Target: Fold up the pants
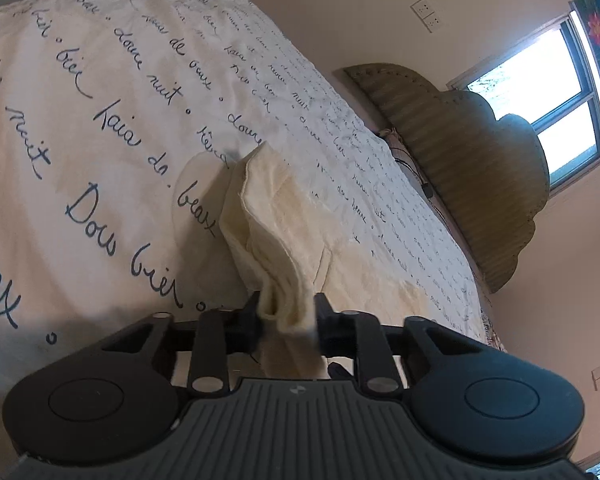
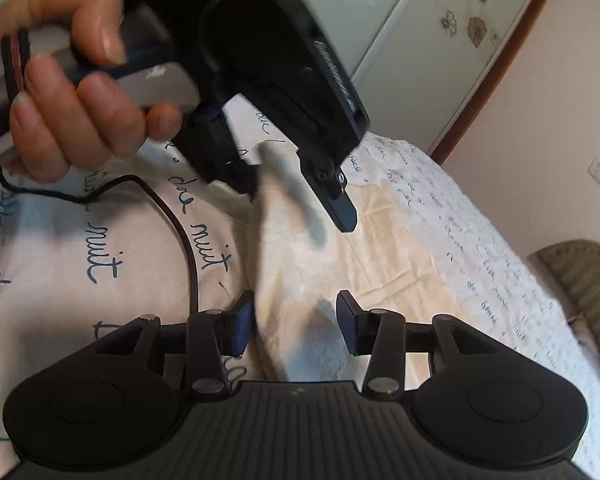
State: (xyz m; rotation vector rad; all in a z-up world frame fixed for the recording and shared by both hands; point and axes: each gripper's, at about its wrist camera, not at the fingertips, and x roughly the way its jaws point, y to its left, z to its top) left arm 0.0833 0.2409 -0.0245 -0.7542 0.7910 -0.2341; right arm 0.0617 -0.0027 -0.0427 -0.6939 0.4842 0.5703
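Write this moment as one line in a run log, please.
task: fold pants | left gripper: shut on pants | right gripper: jaws open, cloth between | surface: bedspread

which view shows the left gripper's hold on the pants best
The left wrist view: the left gripper pinches a bunched fold of the cream pants. The right wrist view shows it from outside, blurred, cloth trailing down.

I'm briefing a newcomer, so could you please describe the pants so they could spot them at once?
Find the bed's white cover printed with blue handwriting. On it lie the pants, pinched by the left gripper. Unlike the cover, they are plain cream, with no writing.
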